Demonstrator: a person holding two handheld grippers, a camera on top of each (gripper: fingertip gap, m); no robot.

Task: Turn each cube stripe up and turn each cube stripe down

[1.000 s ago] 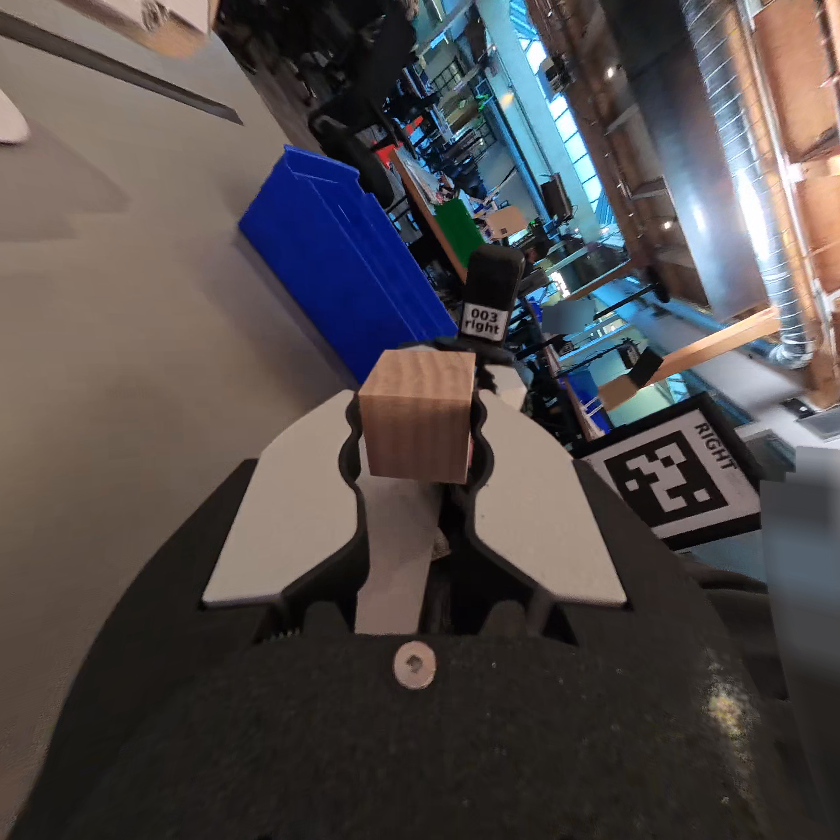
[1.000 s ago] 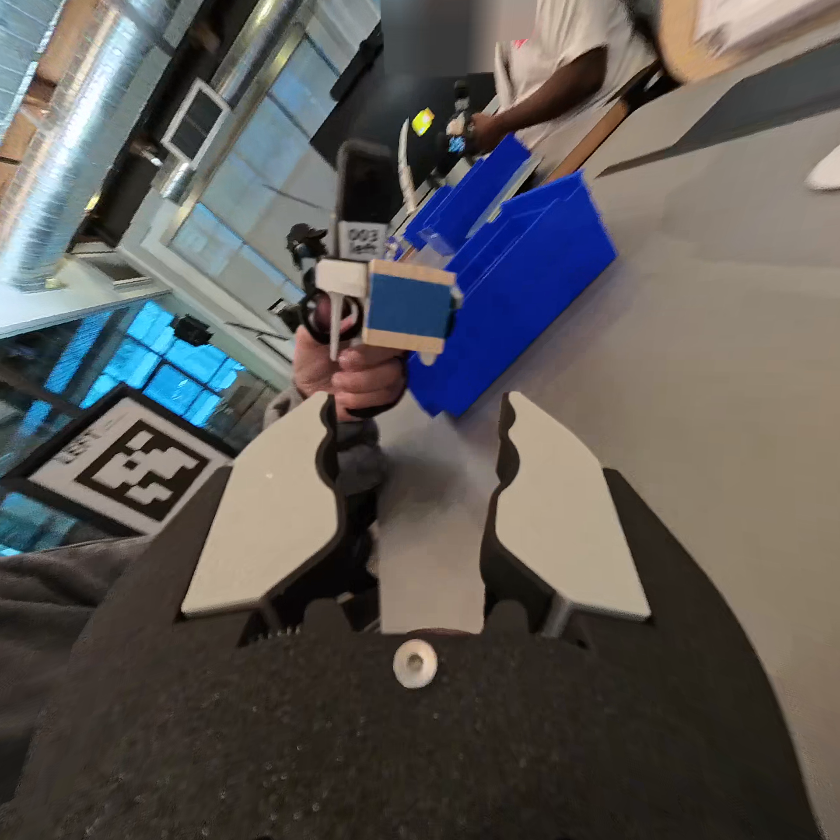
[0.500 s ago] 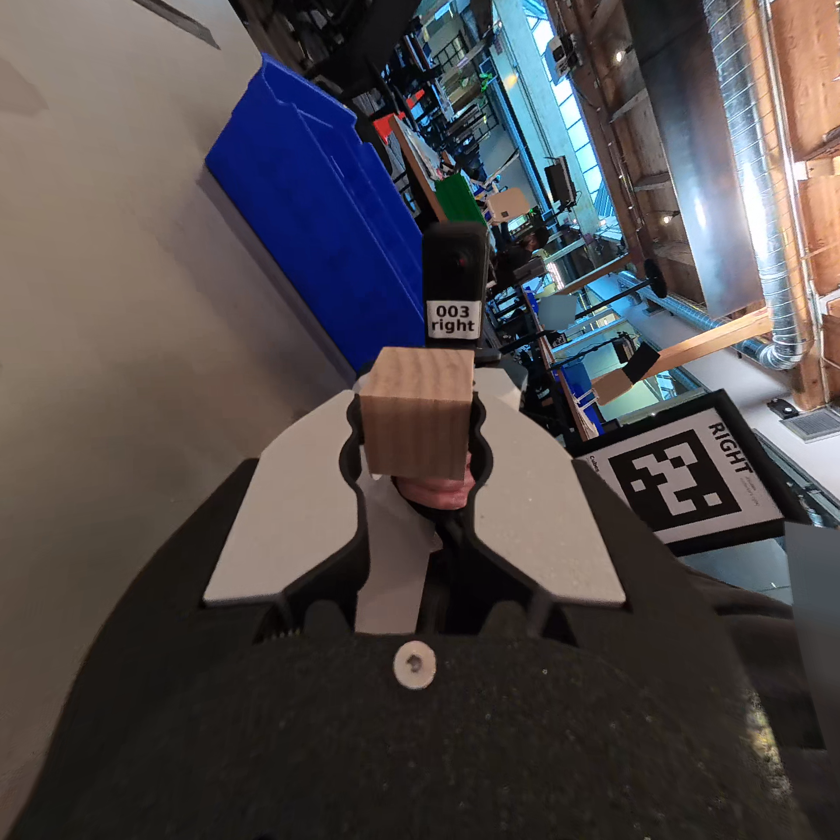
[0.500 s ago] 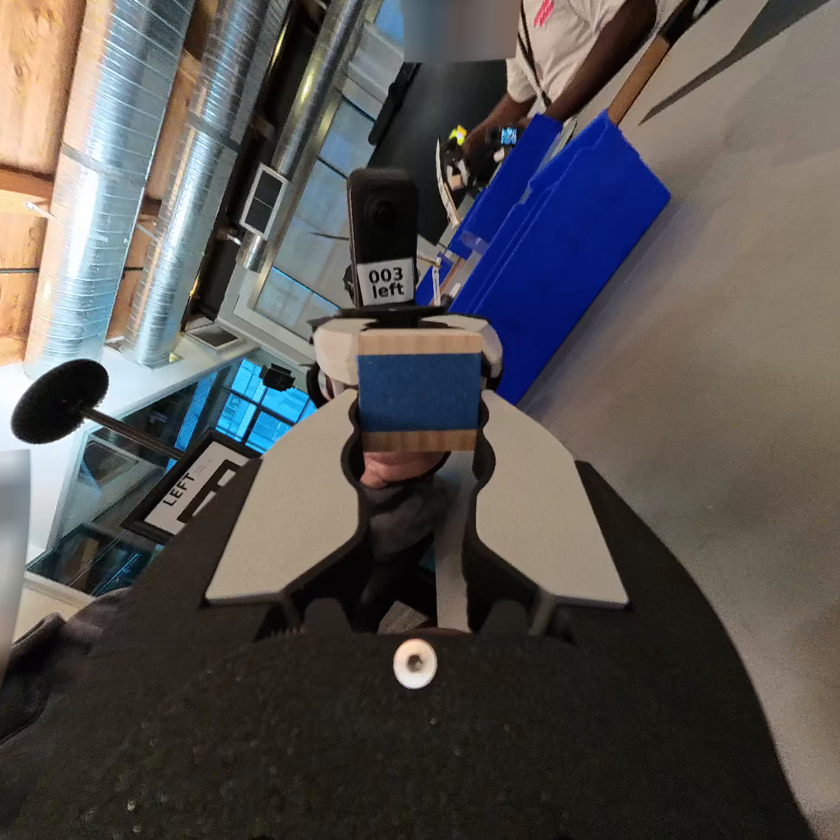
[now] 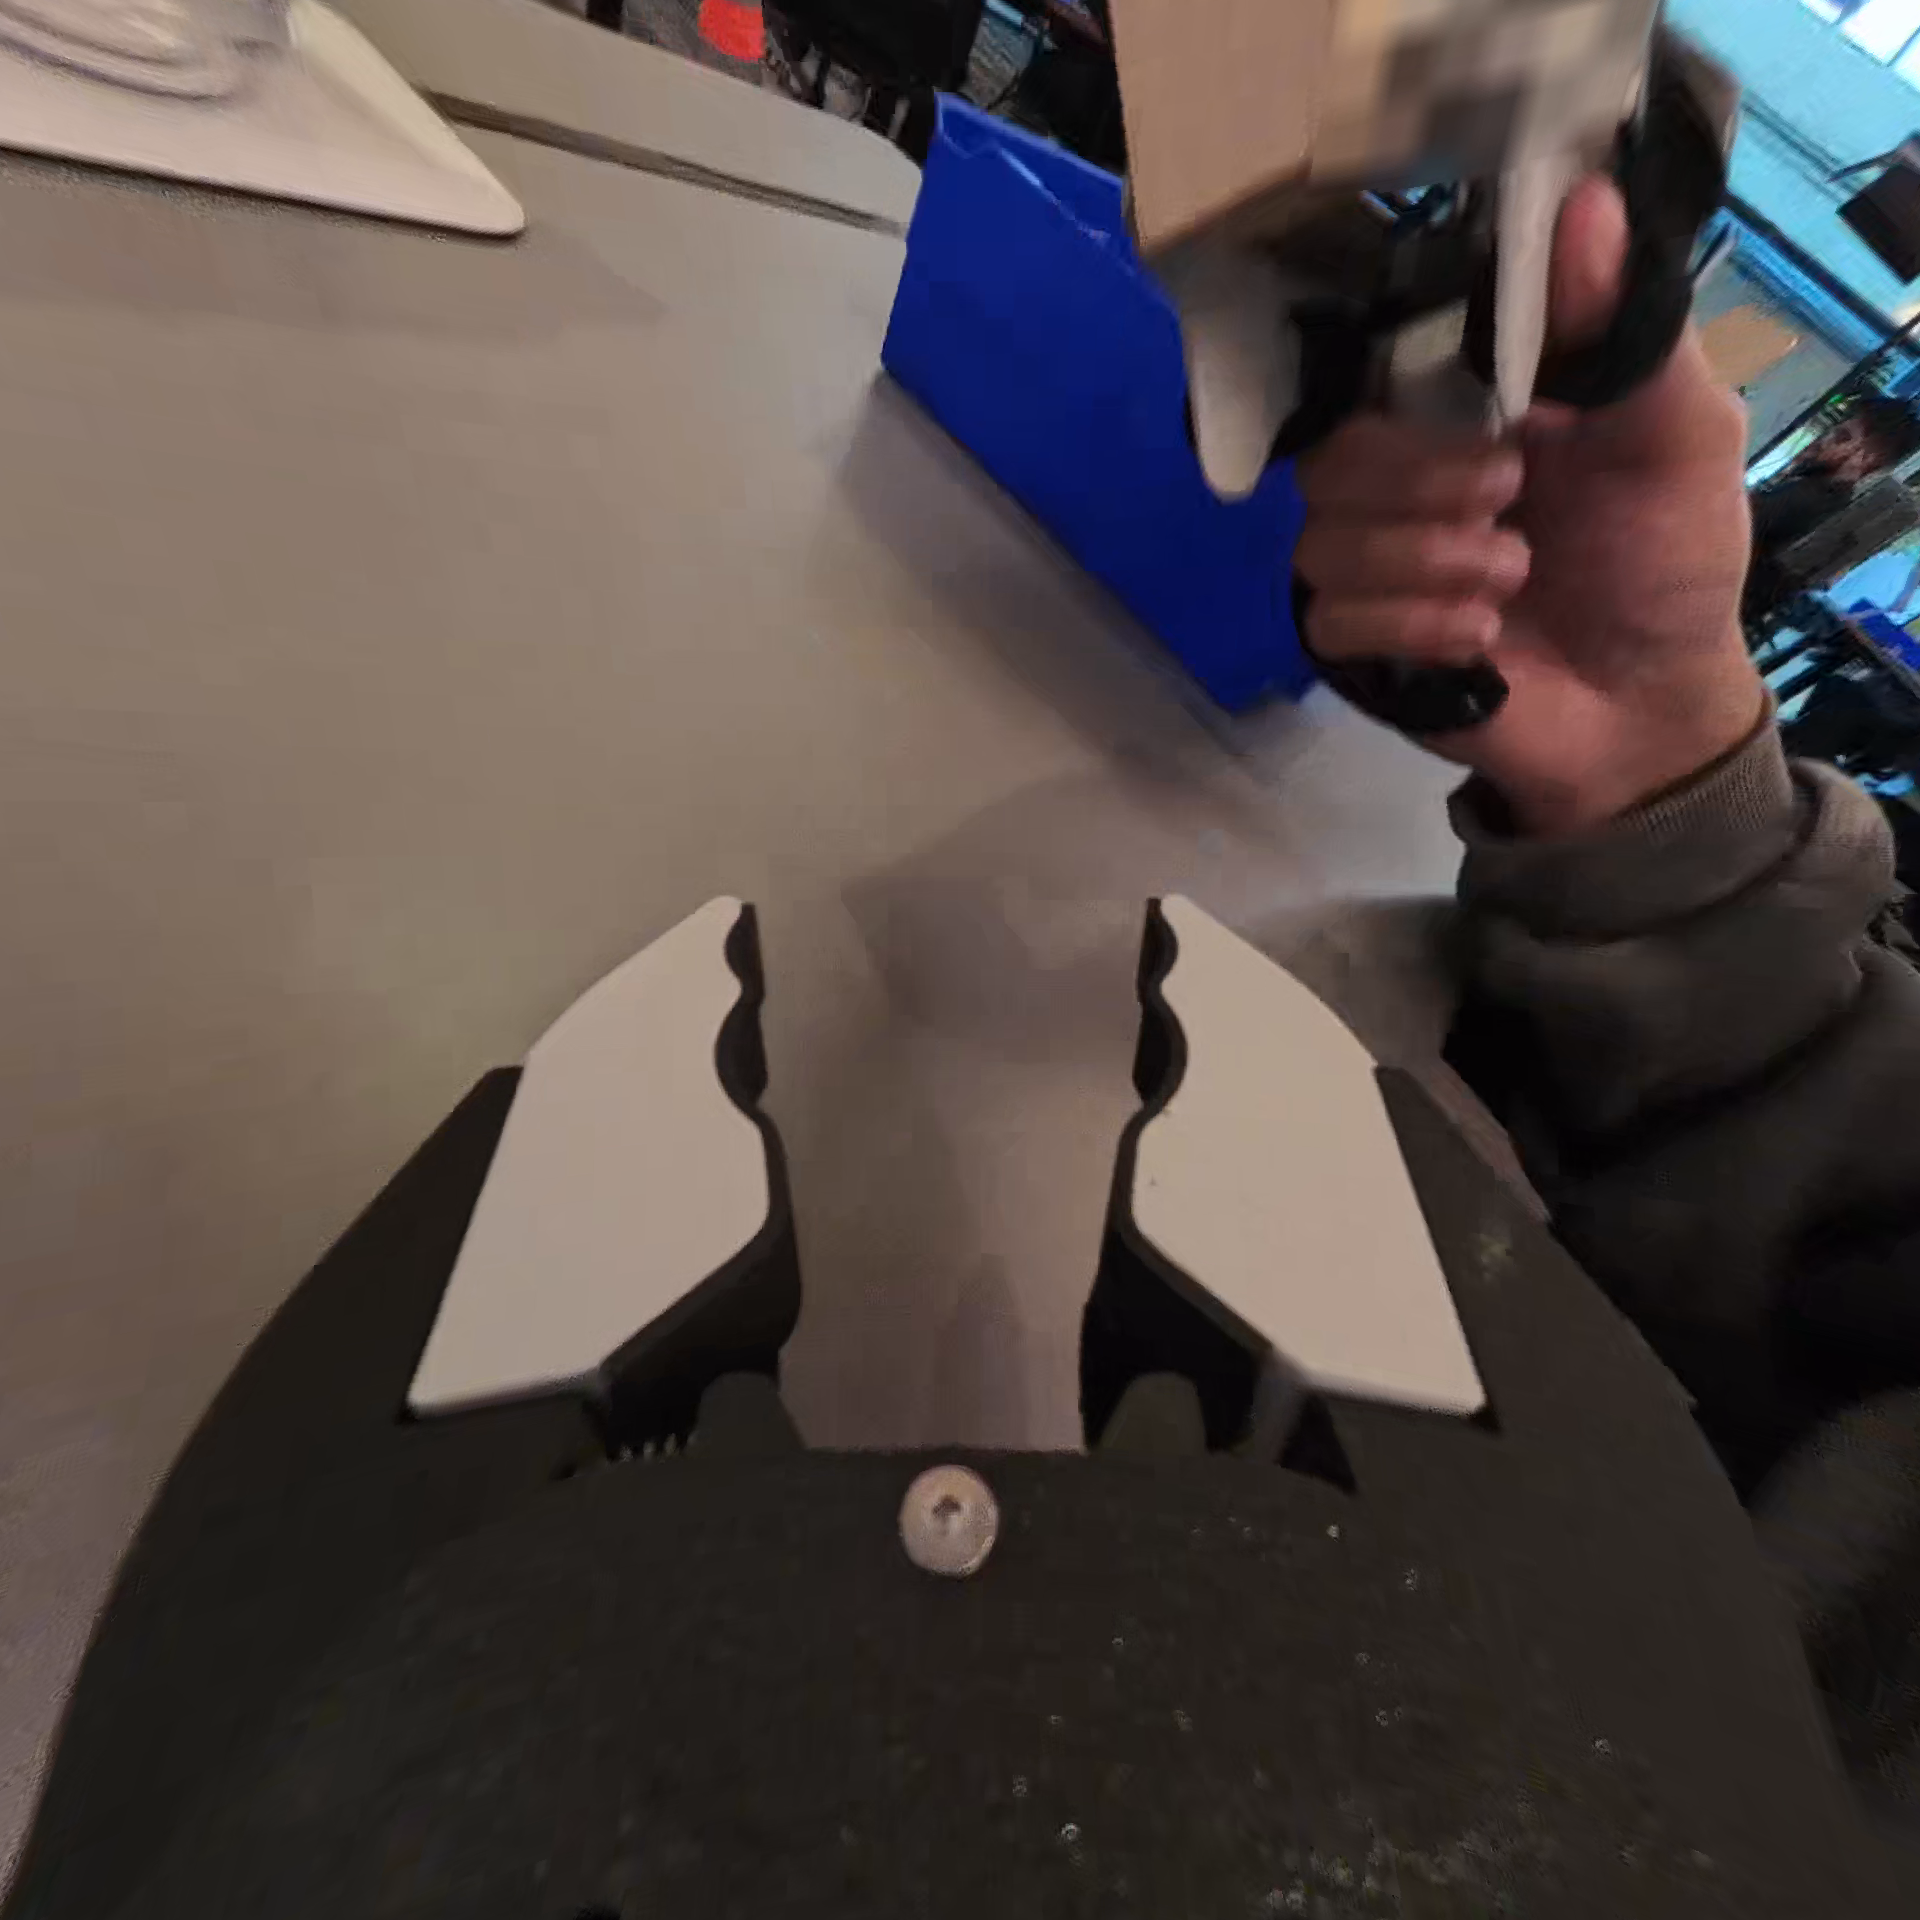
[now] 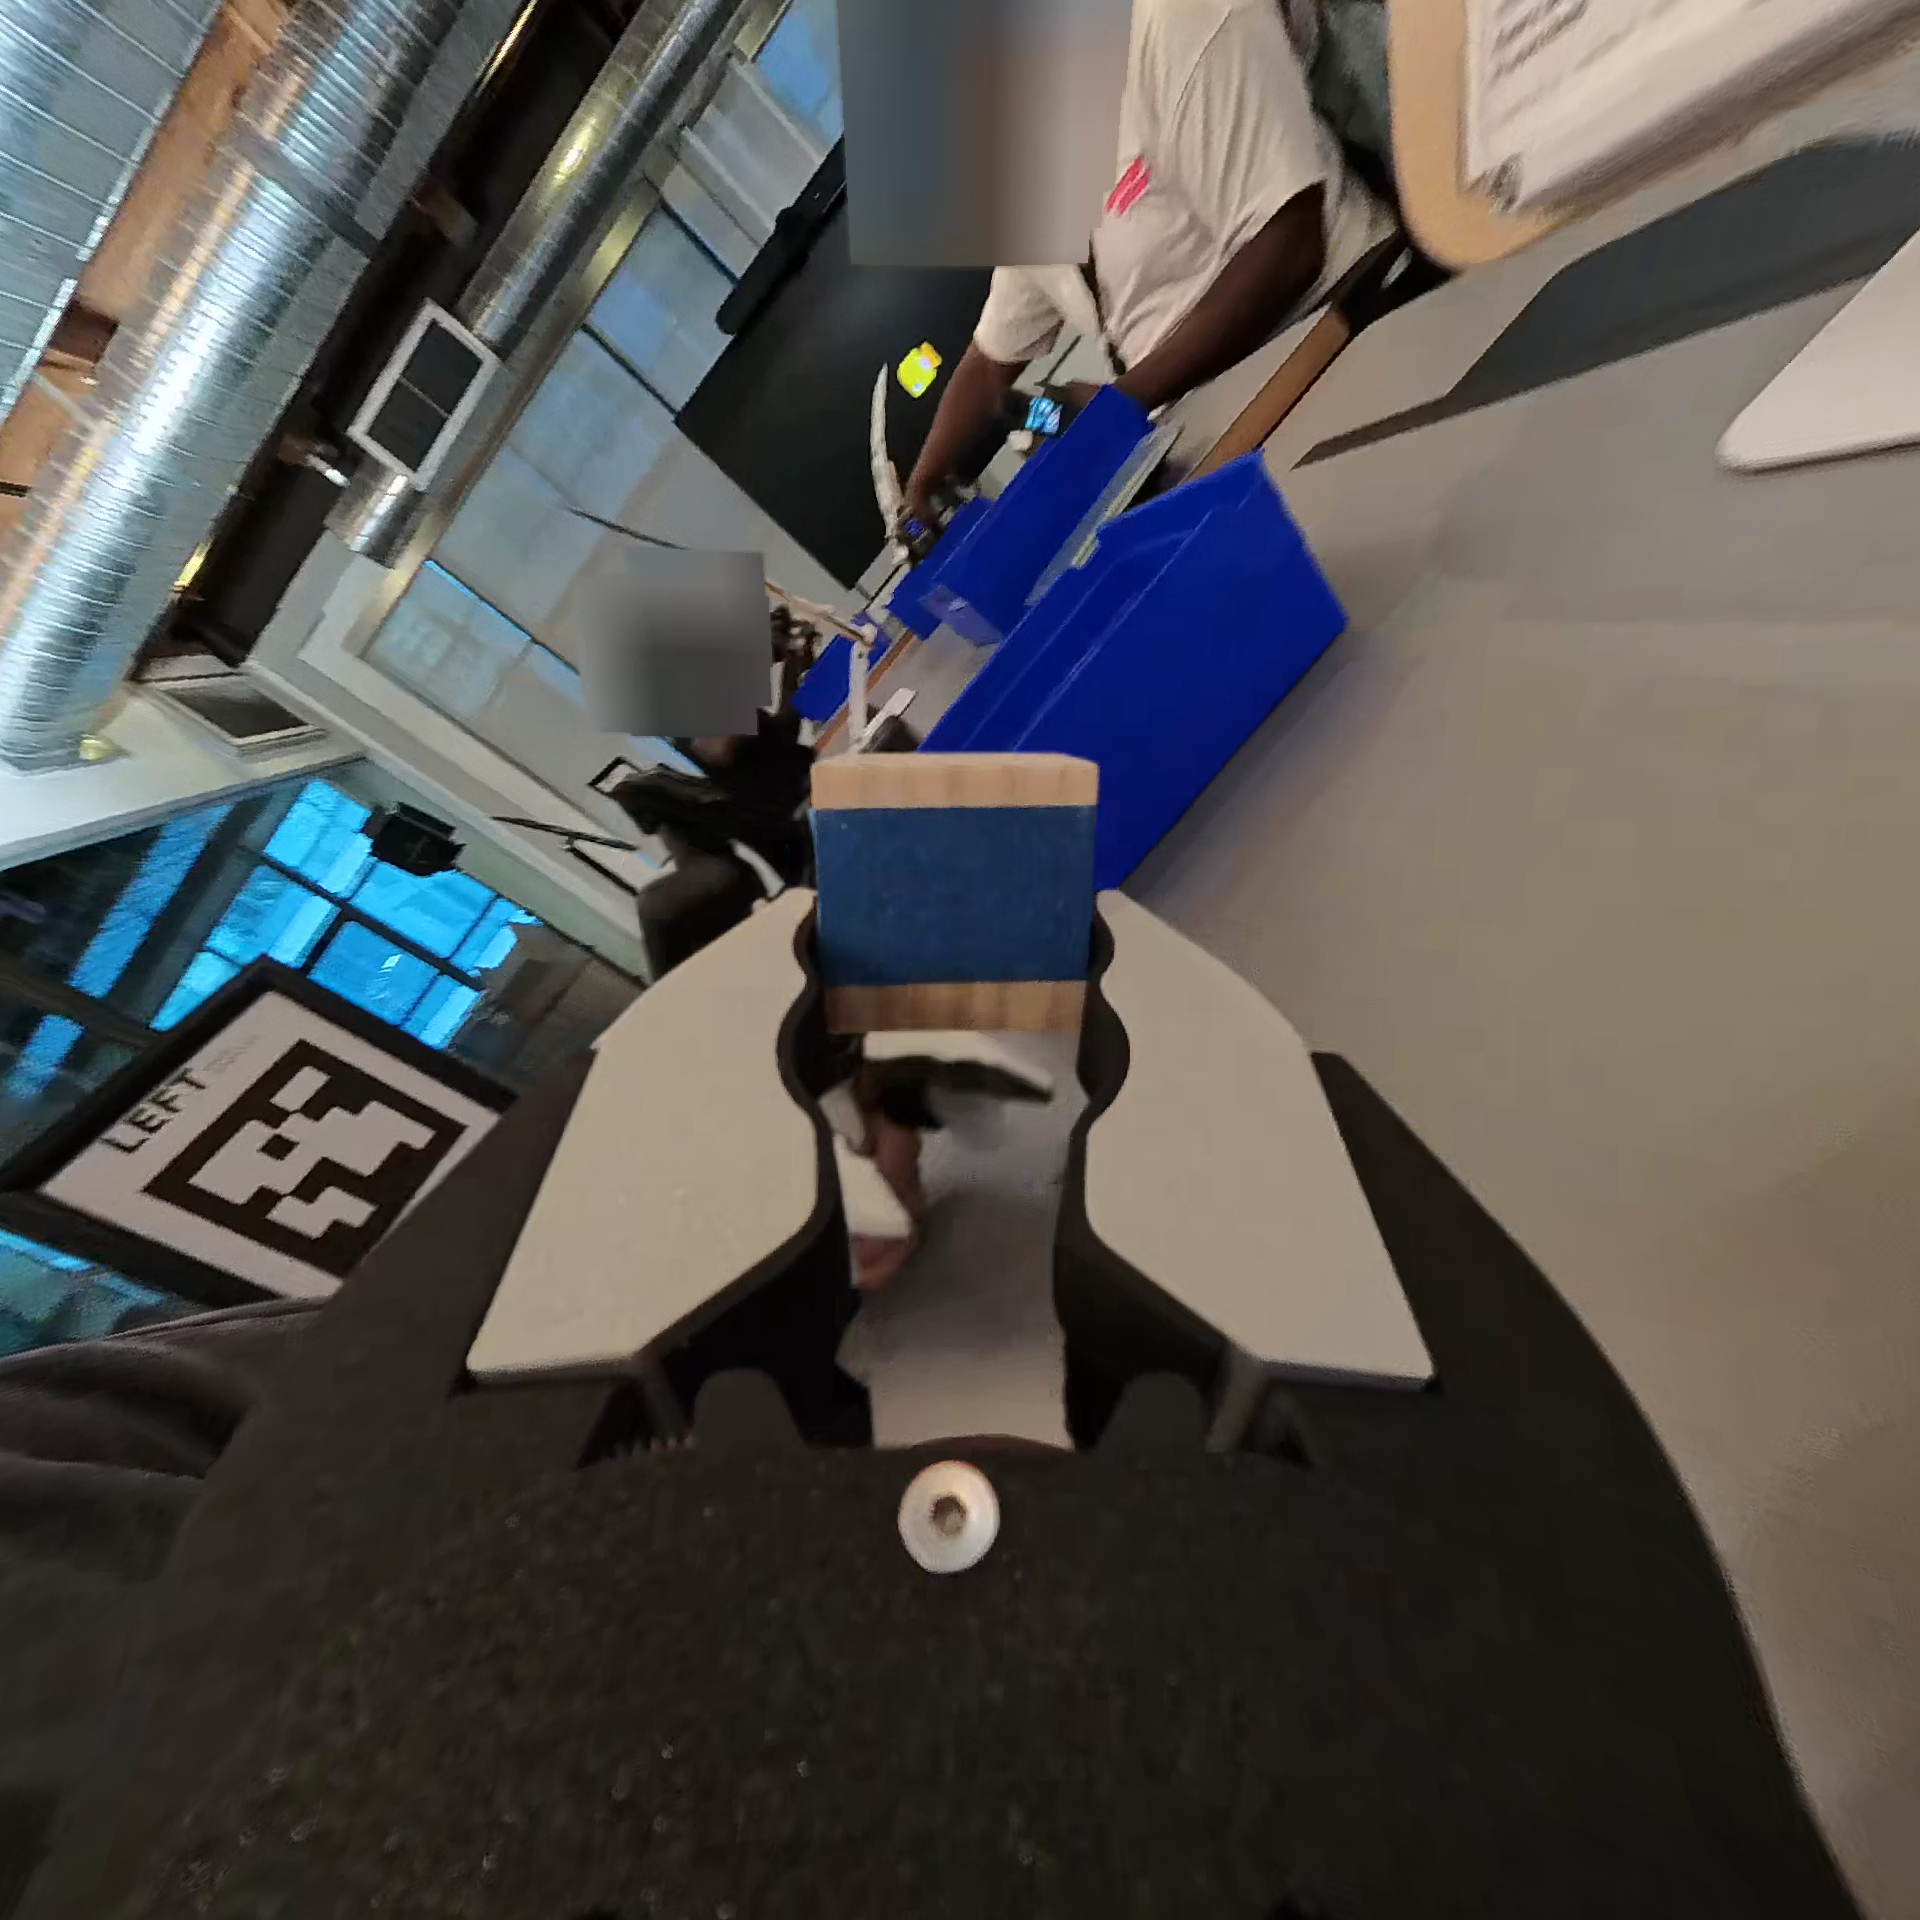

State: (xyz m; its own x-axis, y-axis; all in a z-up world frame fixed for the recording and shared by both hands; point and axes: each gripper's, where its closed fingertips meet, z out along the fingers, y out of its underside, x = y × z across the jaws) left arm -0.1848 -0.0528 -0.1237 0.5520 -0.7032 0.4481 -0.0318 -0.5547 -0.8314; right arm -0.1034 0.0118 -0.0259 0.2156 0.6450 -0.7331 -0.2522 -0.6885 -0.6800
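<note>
A wooden cube [image 6: 951,899] with a wide blue stripe sits between the fingertips of my right gripper [image 6: 951,925], which is shut on it, held in the air with the striped face toward the camera. In the left wrist view the same cube [image 5: 1216,104] shows blurred at the top, plain wood side, in the right gripper [image 5: 1351,208] held by a hand [image 5: 1538,582]. My left gripper [image 5: 945,914] is open and empty, low over the grey table [image 5: 416,623].
A blue bin [image 5: 1070,416] stands on the table ahead of the left gripper; it also shows in the right wrist view [image 6: 1164,665]. A white flat object [image 5: 260,135] lies at the far left. A person [image 6: 1195,208] stands behind more blue bins.
The cube has passed from my left gripper to my right. The left gripper opened and drew back toward the table. The right gripper closed on the cube.
</note>
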